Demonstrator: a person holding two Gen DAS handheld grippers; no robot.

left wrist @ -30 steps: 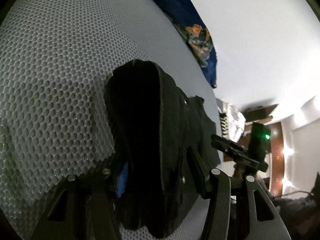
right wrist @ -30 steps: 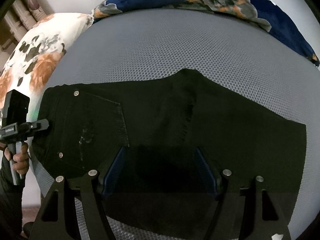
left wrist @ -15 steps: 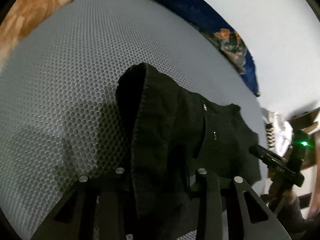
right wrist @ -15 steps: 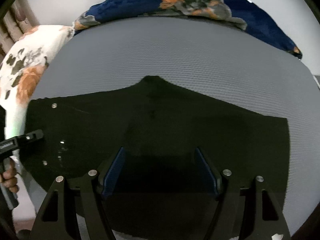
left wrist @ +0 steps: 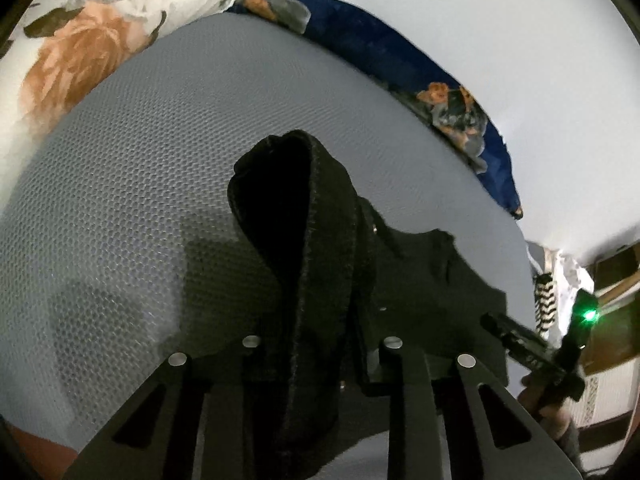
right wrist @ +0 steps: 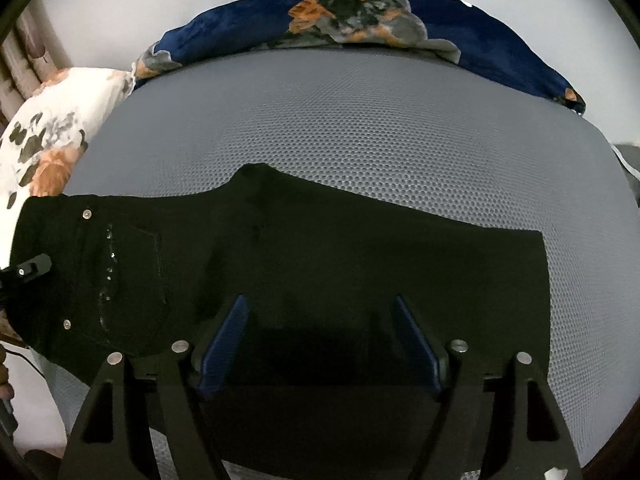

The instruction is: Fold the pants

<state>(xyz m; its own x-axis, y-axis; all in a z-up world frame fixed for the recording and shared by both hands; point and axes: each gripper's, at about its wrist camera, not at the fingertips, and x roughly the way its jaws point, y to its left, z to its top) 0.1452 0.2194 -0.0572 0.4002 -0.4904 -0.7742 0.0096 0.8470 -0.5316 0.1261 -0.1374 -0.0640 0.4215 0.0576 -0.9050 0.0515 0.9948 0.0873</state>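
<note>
The left gripper (left wrist: pixel 316 364) pinches the waistband end of the black pants (right wrist: pixel 320 264), bunching it upright toward 12 o'clock, presumably to carry it over for a fold. The pants lie flat across the grey mesh mattress (right wrist: pixel 360 128). The right gripper (right wrist: pixel 320 340) hangs spread above the mid-leg, apparently untouching; bare mattress runs from 10 to 2 o'clock.

The left gripper (left wrist: pixel 316 344) has its jaws closed on a raised fold of black cloth; the right gripper (right wrist: pixel 320 340) holds its jaws wide apart, blue pads (right wrist: pixel 226 338) showing, low over the fabric; a hand (left wrist: pixel 550 408) grips its handle.
</note>
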